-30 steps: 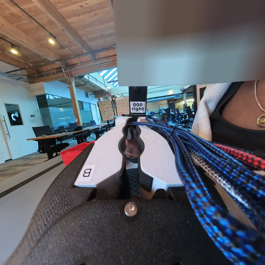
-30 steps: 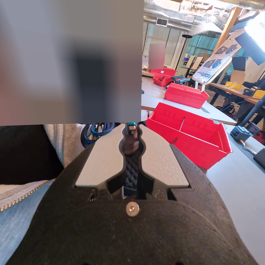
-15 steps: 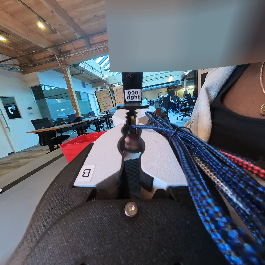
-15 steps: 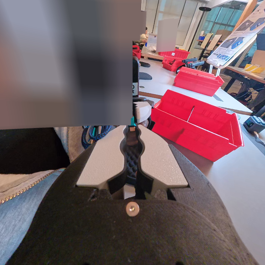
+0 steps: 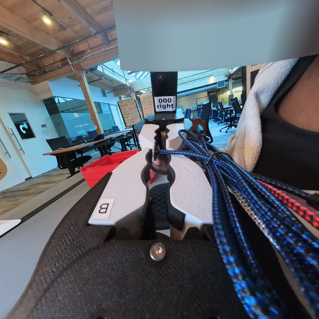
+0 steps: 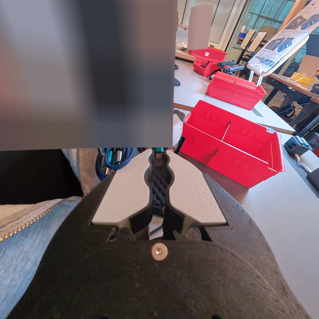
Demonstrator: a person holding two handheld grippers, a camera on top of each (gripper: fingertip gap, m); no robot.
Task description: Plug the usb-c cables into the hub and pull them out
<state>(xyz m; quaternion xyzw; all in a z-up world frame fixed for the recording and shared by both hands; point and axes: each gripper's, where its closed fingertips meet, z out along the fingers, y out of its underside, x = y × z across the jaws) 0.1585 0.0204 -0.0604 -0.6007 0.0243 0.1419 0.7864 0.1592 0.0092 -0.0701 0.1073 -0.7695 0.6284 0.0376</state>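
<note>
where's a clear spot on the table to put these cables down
Bare grey table right of the right gripper, in front of the nearest red bin. More bare tabletop left of the left gripper. Crowded: the blue braided cables bundled against the person's chest.

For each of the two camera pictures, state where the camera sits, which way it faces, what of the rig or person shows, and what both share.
Left wrist view: sits on the left gripper, faces the right gripper, which points back; the person's torso to the right.
Right wrist view: sits on the right gripper, faces the person's torso and red bin.
Shared: bundle of blue braided cables, red bin.
</note>
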